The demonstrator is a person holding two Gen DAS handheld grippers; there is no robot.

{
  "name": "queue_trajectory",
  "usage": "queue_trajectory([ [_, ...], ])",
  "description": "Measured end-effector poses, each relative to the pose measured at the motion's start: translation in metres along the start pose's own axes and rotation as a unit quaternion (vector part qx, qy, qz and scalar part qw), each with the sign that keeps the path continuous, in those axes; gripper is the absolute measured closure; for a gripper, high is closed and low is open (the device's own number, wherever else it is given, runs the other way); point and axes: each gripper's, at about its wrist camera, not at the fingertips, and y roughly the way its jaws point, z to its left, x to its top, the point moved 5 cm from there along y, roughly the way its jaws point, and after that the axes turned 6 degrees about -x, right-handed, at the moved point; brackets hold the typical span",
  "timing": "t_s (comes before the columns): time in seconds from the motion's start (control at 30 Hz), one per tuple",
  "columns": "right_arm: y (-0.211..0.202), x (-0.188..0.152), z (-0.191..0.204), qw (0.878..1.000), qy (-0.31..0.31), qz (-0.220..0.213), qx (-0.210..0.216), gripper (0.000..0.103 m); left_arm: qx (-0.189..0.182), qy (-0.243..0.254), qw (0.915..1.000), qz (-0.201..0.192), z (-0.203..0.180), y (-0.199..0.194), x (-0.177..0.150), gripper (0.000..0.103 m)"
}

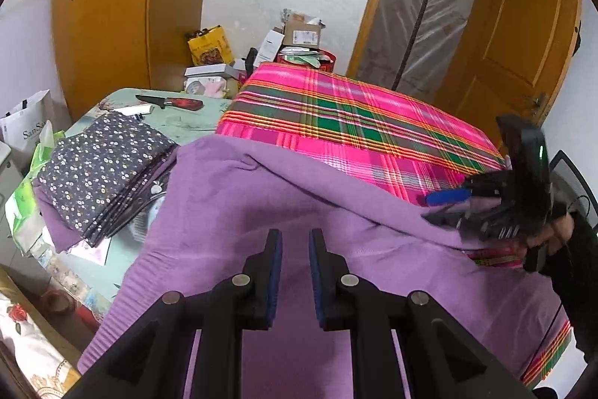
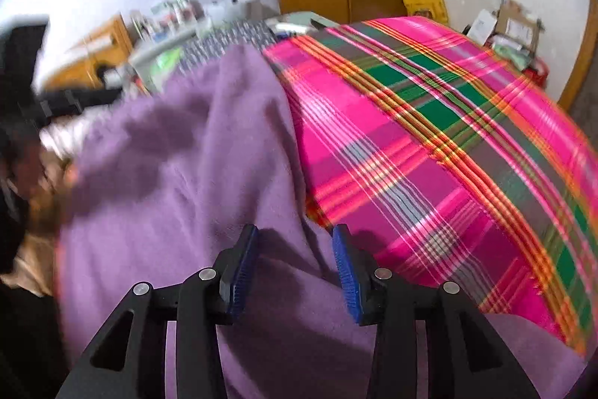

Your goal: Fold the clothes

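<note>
Purple garment (image 1: pixel 261 197) is lying across the plaid-covered surface (image 1: pixel 355 122), spreading toward 7 o'clock. Left tool (image 1: pixel 295 242) is hovering over it, jaws narrow and empty. Right tool (image 2: pixel 295 242) is standing wide above the garment's edge.

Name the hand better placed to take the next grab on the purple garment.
Probably right: the right gripper stands open over the purple garment at its edge; the left gripper looks nearly closed.

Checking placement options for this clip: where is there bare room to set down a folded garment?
Free: the plaid cloth beyond the purple garment, toward the door. Crowded: the green table left, with the floral stack and knife; boxes pile behind.
</note>
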Motion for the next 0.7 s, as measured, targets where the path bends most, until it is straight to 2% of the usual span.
queue_trajectory([
  [0.07,-0.005,0.007,-0.012,0.999,0.027,-0.015,0.023,0.060,0.001,-0.003,1.0000,0.002,0.002,0.001,-0.002,0.089],
  [0.13,-0.005,0.009,-0.026,0.999,0.033,-0.015,0.014,0.060,0.003,-0.008,1.0000,0.002,0.005,0.000,-0.003,0.089],
  [0.2,0.000,0.005,-0.037,1.000,0.024,0.007,-0.009,0.060,0.005,-0.013,0.9999,0.002,0.008,-0.001,-0.003,0.089],
  [0.27,0.005,-0.006,-0.042,0.999,0.011,0.033,-0.013,0.060,0.005,-0.013,0.9999,0.000,0.009,-0.003,-0.004,0.089],
  [0.4,0.005,-0.017,-0.034,0.998,-0.027,0.048,-0.015,0.060,0.005,-0.014,0.9999,0.004,0.010,0.000,-0.004,0.089],
  [0.47,0.006,-0.017,-0.029,0.997,-0.048,0.051,-0.029,0.061,0.004,-0.015,0.9999,0.007,0.008,0.002,-0.004,0.089],
  [0.53,0.009,-0.017,-0.021,0.994,-0.082,0.057,-0.047,0.067,0.001,-0.013,0.9999,0.008,0.006,0.003,-0.004,0.089],
  [0.6,0.010,-0.017,-0.012,0.991,-0.104,0.065,-0.045,0.087,-0.002,-0.010,0.9999,0.008,0.004,0.003,-0.005,0.089],
  [0.7,0.014,-0.016,-0.010,0.990,-0.116,0.074,-0.037,0.094,-0.004,-0.011,0.9999,0.007,0.003,0.003,-0.005,0.089],
])
